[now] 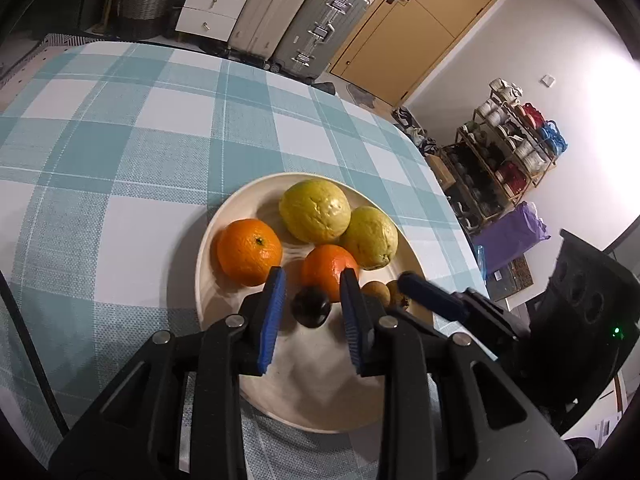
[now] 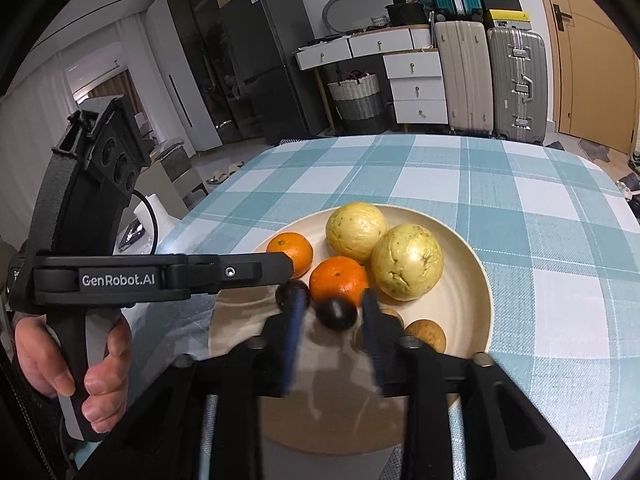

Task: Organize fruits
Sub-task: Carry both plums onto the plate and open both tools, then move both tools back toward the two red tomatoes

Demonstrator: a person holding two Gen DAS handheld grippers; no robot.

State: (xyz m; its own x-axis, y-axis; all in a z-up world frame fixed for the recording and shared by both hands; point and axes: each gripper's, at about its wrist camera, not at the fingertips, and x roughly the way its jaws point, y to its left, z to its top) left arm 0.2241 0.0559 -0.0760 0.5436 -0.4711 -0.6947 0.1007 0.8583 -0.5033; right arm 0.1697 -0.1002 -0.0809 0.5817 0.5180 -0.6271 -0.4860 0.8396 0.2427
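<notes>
Fruits lie gathered on the cream plate, oranges among them; the round dark fruit could roll or squirt aside if the pads close off-centre, and the 2 claws, crowded close, could knock each other; left gripper stands narrow, that fruit between its pads, seemingly untouched; right gripper is part-open, a second dark fruit between its blurred fingers, not gripped.
</notes>
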